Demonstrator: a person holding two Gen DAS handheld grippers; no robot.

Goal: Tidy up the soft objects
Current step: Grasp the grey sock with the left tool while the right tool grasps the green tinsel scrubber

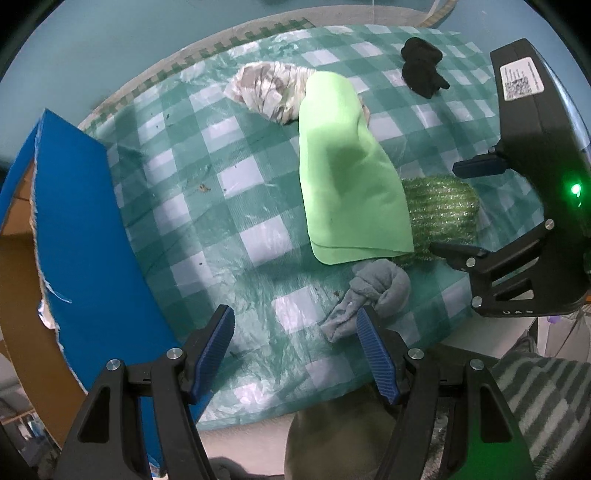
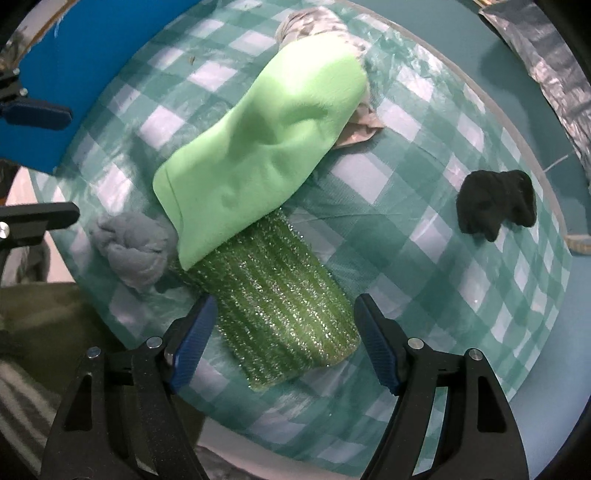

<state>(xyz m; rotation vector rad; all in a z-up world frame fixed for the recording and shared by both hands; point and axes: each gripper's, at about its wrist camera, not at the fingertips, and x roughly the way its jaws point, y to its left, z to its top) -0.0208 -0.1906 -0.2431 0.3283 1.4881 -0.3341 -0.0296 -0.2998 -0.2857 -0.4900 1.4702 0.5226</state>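
A light green cloth lies across the checked table, over a glittery green scrubber and a patterned white cloth. A knotted grey cloth lies near the front edge. A black cloth lies apart. My left gripper is open, its right finger by the grey cloth. My right gripper is open, its jaws on either side of the scrubber's near end.
A blue cardboard box stands open at the table's left. The green-and-white checked tablecloth covers a round table. A striped fabric shows at the lower right, off the table.
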